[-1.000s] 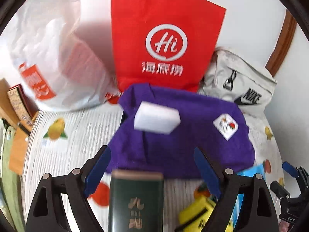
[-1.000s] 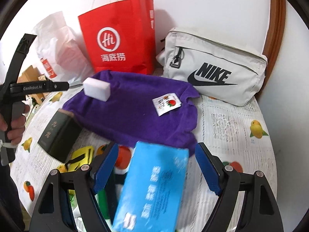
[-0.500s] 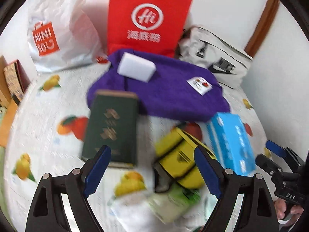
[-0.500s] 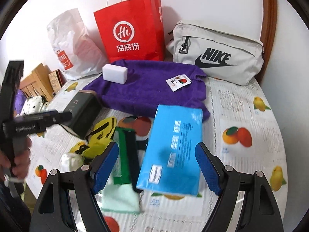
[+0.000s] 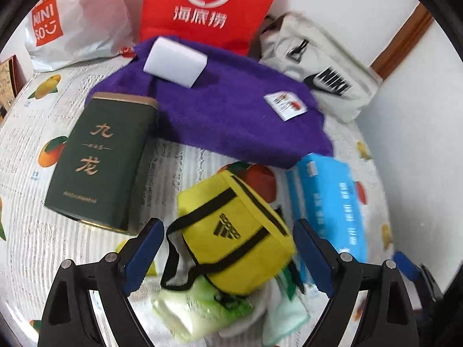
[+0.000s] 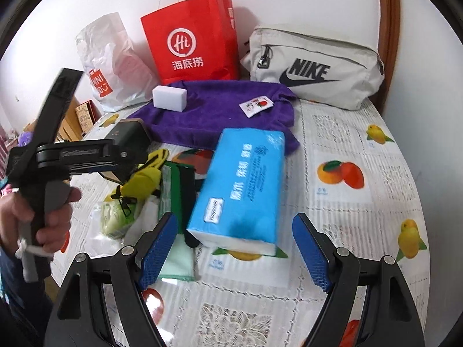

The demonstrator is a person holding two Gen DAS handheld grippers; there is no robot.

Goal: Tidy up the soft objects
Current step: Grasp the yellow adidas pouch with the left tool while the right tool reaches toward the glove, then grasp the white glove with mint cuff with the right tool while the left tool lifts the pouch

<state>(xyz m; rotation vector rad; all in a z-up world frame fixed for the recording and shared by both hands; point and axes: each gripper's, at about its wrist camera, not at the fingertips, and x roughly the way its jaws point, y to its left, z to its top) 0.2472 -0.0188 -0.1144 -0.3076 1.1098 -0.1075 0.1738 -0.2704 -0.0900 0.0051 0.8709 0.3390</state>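
Fruit-print tablecloth [image 6: 361, 150], crumpled yellow bag [image 5: 231, 231] between widening left tongs [image 5: 228, 248]; right tongs [image 6: 234, 248] agape.

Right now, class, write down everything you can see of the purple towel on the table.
The purple towel looks soft and fluffy, spread flat but rumpled on the fruit-print tablecloth, in front of the red paper bag. A white sponge block rests on its far left part, and a small white label lies on it. The blue tissue pack overlaps its near edge.
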